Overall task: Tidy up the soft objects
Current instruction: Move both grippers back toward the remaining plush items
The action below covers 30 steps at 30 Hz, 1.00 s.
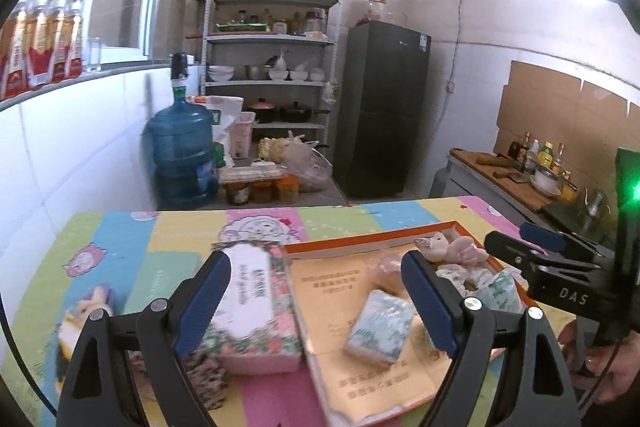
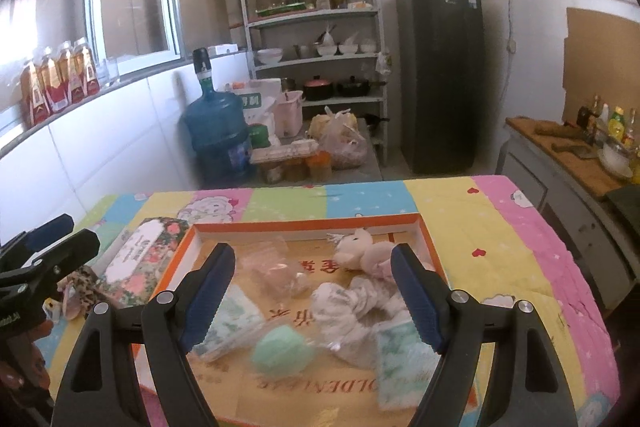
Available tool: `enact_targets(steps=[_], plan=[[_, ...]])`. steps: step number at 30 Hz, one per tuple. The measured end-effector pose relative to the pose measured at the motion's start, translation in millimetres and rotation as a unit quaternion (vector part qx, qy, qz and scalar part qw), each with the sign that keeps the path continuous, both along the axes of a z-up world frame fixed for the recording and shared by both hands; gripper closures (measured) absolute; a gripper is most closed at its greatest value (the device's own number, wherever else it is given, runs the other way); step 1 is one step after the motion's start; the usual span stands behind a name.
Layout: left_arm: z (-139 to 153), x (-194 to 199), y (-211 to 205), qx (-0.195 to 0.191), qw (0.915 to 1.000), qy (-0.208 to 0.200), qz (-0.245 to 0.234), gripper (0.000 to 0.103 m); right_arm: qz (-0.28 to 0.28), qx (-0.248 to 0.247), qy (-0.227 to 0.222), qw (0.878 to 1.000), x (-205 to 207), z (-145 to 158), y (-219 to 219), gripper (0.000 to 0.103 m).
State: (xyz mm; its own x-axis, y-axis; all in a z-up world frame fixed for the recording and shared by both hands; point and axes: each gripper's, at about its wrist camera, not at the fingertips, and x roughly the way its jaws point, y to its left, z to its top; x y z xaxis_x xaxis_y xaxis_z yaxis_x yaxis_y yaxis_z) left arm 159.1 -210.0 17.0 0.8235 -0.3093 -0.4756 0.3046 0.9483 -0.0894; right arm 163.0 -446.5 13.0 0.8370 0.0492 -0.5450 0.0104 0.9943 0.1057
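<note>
Left gripper point(image 1: 316, 301) held above desk point(image 2: 480, 223), jaws spread wide, nothing gripped. Right gripper point(image 2: 314, 295) likewise wide and empty. Plush toy point(image 2: 362, 249), tissue packs point(image 1: 380, 325), green ball point(image 2: 285, 349) seen inside orange-rimmed box point(image 2: 308, 225). Floral tissue box point(image 1: 256, 307) placed just beside it, left side.

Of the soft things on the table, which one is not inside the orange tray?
The leopard-print cloth item. It lies on the colourful mat left of the floral tissue box, outside the orange tray; the others are in it.

tray point(image 2: 424, 233) crowded, far tabletop point(image 2: 472, 211) free
</note>
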Motion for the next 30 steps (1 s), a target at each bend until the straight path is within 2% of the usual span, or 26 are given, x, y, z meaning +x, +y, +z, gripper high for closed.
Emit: enact_targets(steps=[11,30], plan=[[10.9,-34.4,64.4,0.005,0.9988,-0.026,0.041,0.016,0.03,-0.019,-0.033,0.999,-40.1,19.7,77.2,0.022],[18.6,-67.9,157.1,-0.001,0.9953,-0.047,0.085,0.016,0.06,-0.031,-0.058,0.996,-69.0,38.8,179.2,0.022]])
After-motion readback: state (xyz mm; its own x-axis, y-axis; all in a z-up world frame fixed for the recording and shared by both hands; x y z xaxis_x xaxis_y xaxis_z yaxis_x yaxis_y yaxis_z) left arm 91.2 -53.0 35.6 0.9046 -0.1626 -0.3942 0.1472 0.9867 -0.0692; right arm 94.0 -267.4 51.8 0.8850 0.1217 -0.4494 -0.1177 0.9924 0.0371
